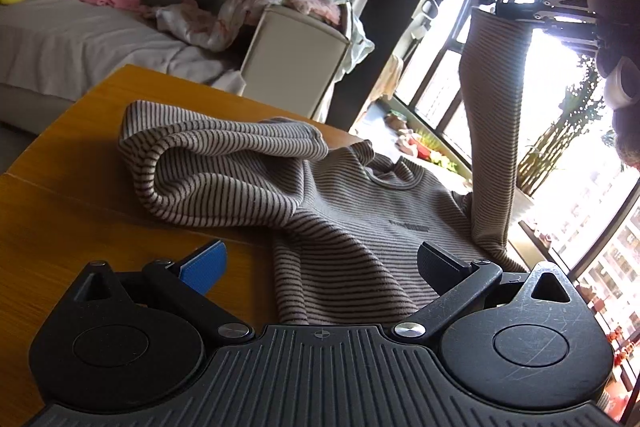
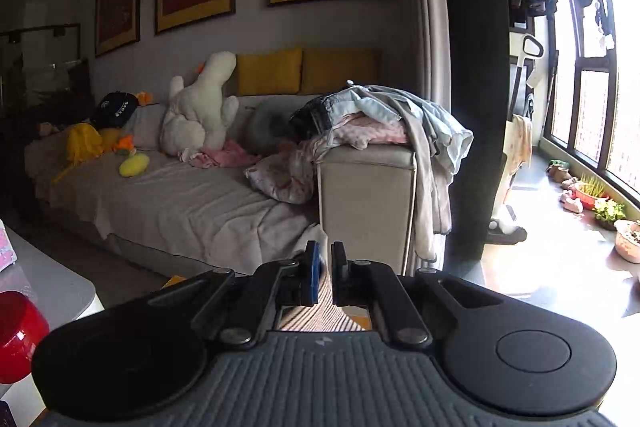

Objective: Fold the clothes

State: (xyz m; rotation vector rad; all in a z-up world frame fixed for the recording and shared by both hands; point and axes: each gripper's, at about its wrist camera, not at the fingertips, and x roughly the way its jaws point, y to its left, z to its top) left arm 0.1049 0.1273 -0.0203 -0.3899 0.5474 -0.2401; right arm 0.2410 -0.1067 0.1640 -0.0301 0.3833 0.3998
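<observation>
Left wrist view: the left gripper hangs spread wide and empty over the near edge of the wooden table, just above the hem of the striped sweater. One sleeve is bunched toward the table's far corner. The right gripper pinches the other sleeve's cuff, lifted high.

Right wrist view: the right gripper is clenched, striped fabric visible beneath it.
</observation>
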